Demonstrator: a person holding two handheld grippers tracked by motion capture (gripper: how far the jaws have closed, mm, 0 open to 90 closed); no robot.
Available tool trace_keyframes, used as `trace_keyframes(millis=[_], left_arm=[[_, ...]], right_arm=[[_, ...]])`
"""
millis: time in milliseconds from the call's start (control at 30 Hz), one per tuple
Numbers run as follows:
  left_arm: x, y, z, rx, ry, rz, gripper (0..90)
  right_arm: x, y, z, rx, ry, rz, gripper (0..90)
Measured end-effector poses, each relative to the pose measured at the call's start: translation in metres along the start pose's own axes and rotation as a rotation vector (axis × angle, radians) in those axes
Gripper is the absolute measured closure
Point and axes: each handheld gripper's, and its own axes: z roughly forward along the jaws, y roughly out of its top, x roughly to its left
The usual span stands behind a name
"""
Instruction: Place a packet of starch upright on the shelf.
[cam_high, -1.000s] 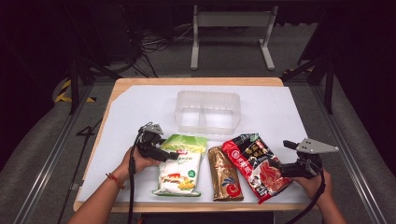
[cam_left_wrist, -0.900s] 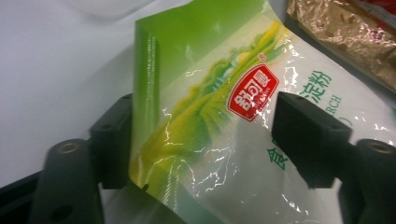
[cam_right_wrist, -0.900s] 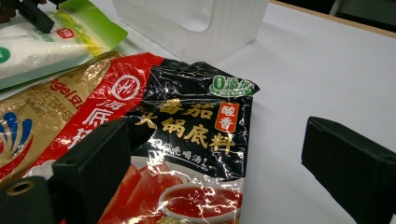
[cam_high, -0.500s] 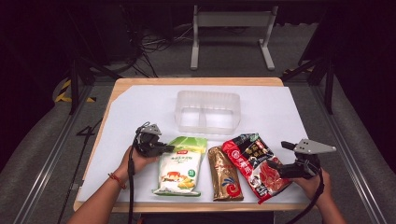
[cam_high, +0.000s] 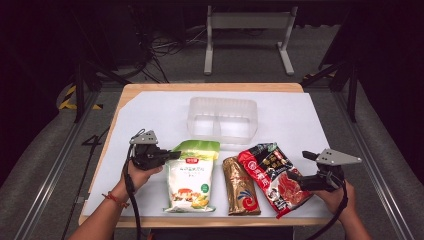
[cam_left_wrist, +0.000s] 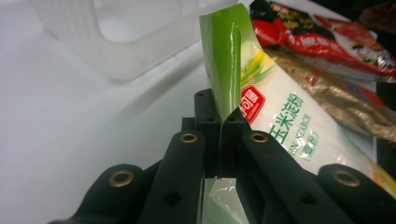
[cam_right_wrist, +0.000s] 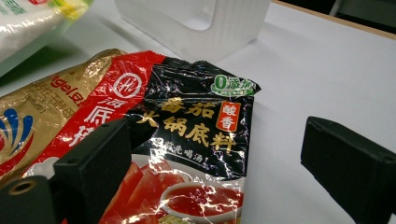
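A green and white bag (cam_high: 192, 175) lies at the front left of the white sheet, its upper left edge lifted. My left gripper (cam_high: 174, 155) is shut on that edge; in the left gripper view the black jaws (cam_left_wrist: 220, 119) pinch the folded green film of the bag (cam_left_wrist: 275, 126). A gold packet (cam_high: 240, 185) and a red and black sauce packet (cam_high: 272, 175) lie to its right. My right gripper (cam_high: 296, 176) stands open at the red packet's right edge, and the packet (cam_right_wrist: 187, 140) lies low between the spread jaws, untouched.
A clear two-compartment plastic container (cam_high: 222, 117) stands behind the packets, mid-table. The white sheet (cam_high: 150, 115) covers the wooden table, with bare room at left and far right. Metal stand legs and cables lie on the floor beyond.
My left gripper has shut on the green bag's upper left edge and risen a little, lifting that edge. The right gripper has kept still.
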Motion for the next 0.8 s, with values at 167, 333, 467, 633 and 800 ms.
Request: trace_keyframes(millis=[167, 333, 467, 633, 800], left_arm=[[-0.018, 0.013, -0.022, -0.116, 0.005, 0.012, 90.0], [-0.035, 0.027, -0.039, -0.213, 0.002, 0.027, 90.0], [-0.042, 0.032, -0.044, -0.237, 0.011, 0.050, 90.0], [-0.047, 0.037, -0.050, -0.262, 0.026, 0.054, 90.0], [-0.050, 0.043, -0.056, -0.296, 0.019, 0.053, 90.0]], right_arm=[[0.000, 0.000, -0.001, 0.002, -0.007, 0.000, 9.1], [-0.001, 0.000, -0.002, -0.003, -0.016, 0.009, 9.1], [-0.001, 0.000, -0.003, -0.001, -0.021, 0.008, 9.2], [-0.003, -0.001, -0.003, -0.005, -0.024, 0.012, 9.4], [-0.003, -0.001, -0.003, -0.002, -0.031, 0.017, 9.5]])
